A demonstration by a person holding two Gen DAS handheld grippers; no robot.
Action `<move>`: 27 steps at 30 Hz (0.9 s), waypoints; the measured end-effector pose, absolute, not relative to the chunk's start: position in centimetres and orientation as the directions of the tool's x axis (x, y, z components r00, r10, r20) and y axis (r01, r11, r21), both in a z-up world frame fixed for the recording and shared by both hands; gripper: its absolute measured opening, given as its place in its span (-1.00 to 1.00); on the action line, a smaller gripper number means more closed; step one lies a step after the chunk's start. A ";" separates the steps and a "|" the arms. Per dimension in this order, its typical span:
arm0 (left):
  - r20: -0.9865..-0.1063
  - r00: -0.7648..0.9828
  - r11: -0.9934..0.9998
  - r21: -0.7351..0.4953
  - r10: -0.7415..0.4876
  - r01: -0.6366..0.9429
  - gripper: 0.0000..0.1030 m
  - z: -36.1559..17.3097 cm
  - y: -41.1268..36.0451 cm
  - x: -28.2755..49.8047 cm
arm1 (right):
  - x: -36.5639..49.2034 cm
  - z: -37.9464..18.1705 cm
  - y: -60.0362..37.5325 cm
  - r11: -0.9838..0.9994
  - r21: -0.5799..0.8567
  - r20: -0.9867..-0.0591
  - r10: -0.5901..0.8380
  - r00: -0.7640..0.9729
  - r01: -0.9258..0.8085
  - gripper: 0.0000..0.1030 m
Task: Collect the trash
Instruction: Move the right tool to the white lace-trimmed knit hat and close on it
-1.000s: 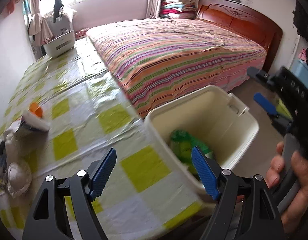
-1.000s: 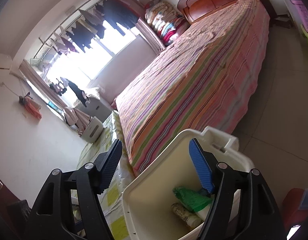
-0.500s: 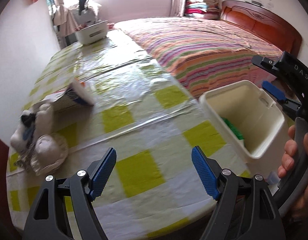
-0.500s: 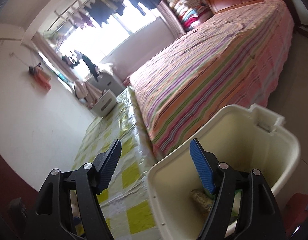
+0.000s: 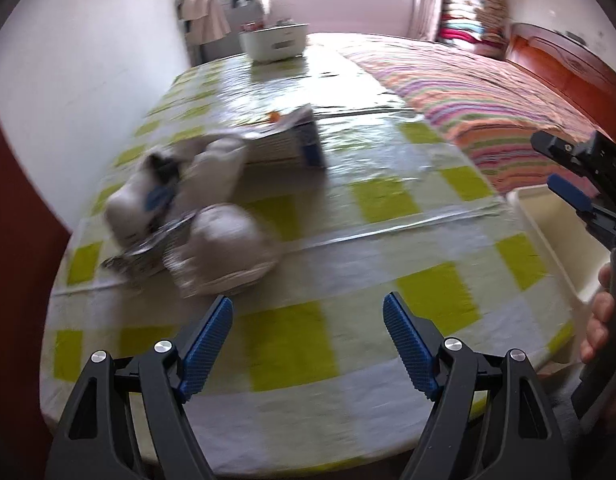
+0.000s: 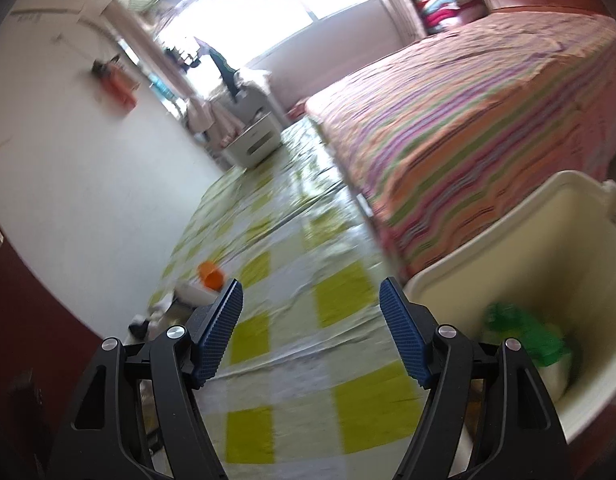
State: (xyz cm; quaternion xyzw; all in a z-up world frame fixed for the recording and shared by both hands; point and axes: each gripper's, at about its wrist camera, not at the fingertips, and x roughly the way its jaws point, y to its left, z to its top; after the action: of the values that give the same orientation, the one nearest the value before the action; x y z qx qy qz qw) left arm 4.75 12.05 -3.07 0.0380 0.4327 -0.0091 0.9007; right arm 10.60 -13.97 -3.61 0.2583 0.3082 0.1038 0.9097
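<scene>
Both grippers were empty with jaws wide: the left gripper (image 5: 308,320) hung over the table (image 5: 388,280) just short of the trash pile (image 5: 196,216), the right gripper (image 6: 310,312) over the table's near edge beside the bin (image 6: 548,240). The pile — crumpled white wads, a foil scrap and a carton (image 5: 284,140) — lay left of the bin, well apart from it. A green bag (image 6: 520,332) sat inside the bin. The risks seemed plain: the wads touch, so one pinch might drag neighbours off the table — and the blur suggested fast motion, which could make a grab miss.
</scene>
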 end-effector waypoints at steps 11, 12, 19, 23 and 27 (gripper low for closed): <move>-0.784 0.611 0.993 0.055 0.106 -0.102 0.47 -3.5 19.3 3.1 | 11.7 -4.7 -5.0 0.848 0.491 -0.570 0.485 0.663 -0.198 0.36; -0.785 0.610 0.992 0.054 0.113 -0.113 0.47 -3.6 19.9 2.9 | 11.7 -4.9 -4.4 0.845 0.492 -0.576 0.498 0.648 -0.212 0.37; -0.787 0.599 0.982 0.040 0.145 -0.185 0.46 -3.9 23.2 2.4 | 12.3 -5.8 -0.2 0.809 0.511 -0.603 0.577 0.551 -0.289 0.37; -0.786 0.598 0.977 0.029 0.154 -0.213 0.47 -3.9 24.6 2.1 | 12.5 -5.9 2.2 0.795 0.509 -0.615 0.604 0.507 -0.330 0.37; -0.789 0.594 0.974 0.021 0.155 -0.226 0.47 -4.0 25.5 1.9 | 12.5 -5.8 5.0 0.790 0.479 -0.632 0.614 0.473 -0.384 0.37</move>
State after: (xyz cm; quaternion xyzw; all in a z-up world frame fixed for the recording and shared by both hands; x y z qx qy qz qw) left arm 1.89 25.50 -3.96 -0.0407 0.4377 0.1068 0.8918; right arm 12.54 5.03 -5.82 0.1367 0.4205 0.2942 0.8473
